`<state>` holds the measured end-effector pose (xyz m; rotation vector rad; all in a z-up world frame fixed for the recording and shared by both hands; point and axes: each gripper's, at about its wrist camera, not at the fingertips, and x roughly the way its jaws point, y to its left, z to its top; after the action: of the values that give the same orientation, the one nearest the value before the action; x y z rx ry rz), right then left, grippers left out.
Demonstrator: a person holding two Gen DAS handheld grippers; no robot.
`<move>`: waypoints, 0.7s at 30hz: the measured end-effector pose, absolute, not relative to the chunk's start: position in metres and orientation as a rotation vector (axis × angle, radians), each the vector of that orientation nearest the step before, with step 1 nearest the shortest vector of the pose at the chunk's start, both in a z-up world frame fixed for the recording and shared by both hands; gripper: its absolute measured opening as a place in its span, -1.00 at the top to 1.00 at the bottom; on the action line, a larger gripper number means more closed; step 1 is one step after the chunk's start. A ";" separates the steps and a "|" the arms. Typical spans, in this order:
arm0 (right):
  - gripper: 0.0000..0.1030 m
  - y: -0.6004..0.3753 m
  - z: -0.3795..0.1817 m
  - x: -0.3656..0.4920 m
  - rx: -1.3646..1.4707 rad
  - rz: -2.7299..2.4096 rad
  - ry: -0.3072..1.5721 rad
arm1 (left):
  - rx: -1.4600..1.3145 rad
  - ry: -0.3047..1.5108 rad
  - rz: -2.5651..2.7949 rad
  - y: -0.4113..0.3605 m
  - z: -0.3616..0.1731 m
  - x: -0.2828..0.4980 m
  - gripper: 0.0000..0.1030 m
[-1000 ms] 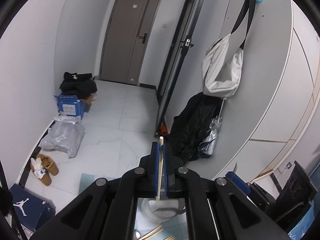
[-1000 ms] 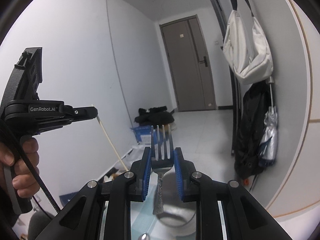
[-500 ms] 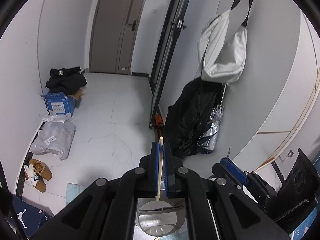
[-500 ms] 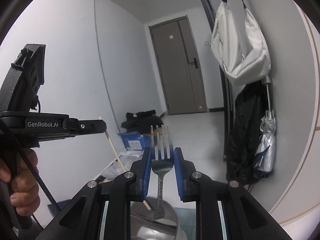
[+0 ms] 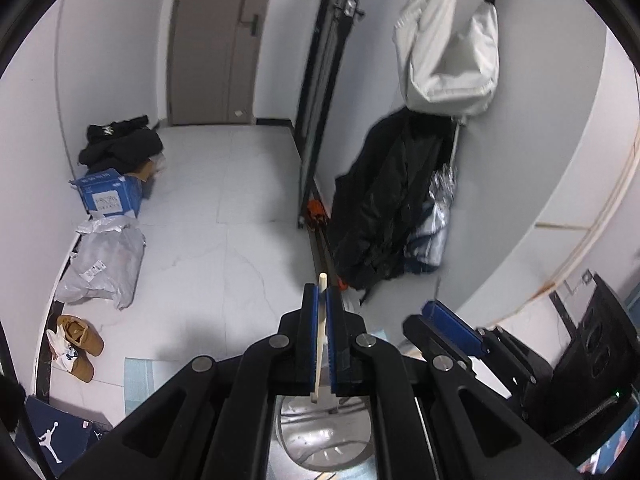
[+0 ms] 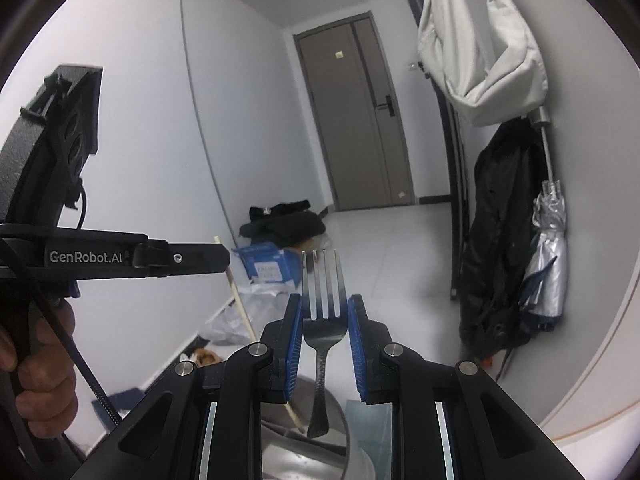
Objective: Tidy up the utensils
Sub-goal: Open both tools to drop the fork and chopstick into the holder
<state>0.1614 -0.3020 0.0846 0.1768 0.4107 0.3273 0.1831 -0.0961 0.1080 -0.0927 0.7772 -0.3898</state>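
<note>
My left gripper (image 5: pixel 322 294) is shut on a pale wooden chopstick (image 5: pixel 320 336), held upright with its lower end over a steel utensil cup (image 5: pixel 326 440). My right gripper (image 6: pixel 324 308) is shut on a steel fork (image 6: pixel 323 320), tines up, its handle end hanging just above the same cup (image 6: pixel 304 452). In the right wrist view the left gripper (image 6: pixel 216 258) is at the left with the chopstick (image 6: pixel 244 316) slanting down into the cup. In the left wrist view the right gripper's blue pad (image 5: pixel 452 322) shows at the right.
Beyond is a hallway floor with a blue box (image 5: pixel 108 196), a grey parcel bag (image 5: pixel 102 258), brown shoes (image 5: pixel 78 340) and a shoe box (image 5: pixel 56 440). A black coat (image 5: pixel 384 204), an umbrella (image 6: pixel 548 256) and a white bag (image 5: pixel 448 52) hang on the right wall.
Both grippers have tilted and moved in over the steel cup. The chopstick's lower end and the fork's handle now hang at the cup's mouth. Both grips are unchanged.
</note>
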 end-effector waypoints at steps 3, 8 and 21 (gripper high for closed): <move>0.59 -0.299 0.077 0.163 0.166 0.341 0.447 | -0.103 0.814 -0.417 -0.097 0.100 0.188 0.99; 0.53 -0.296 0.068 0.167 0.158 0.384 0.497 | -0.143 0.831 -0.394 -0.088 0.100 0.191 0.85; 0.05 -0.298 0.075 0.130 0.154 0.389 0.510 | -0.255 0.784 -0.241 -0.051 0.102 0.162 -0.18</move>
<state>0.1300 -0.2978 0.0749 0.1536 0.5098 0.3885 0.1621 -0.0515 0.1022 -0.2549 0.7837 -0.2410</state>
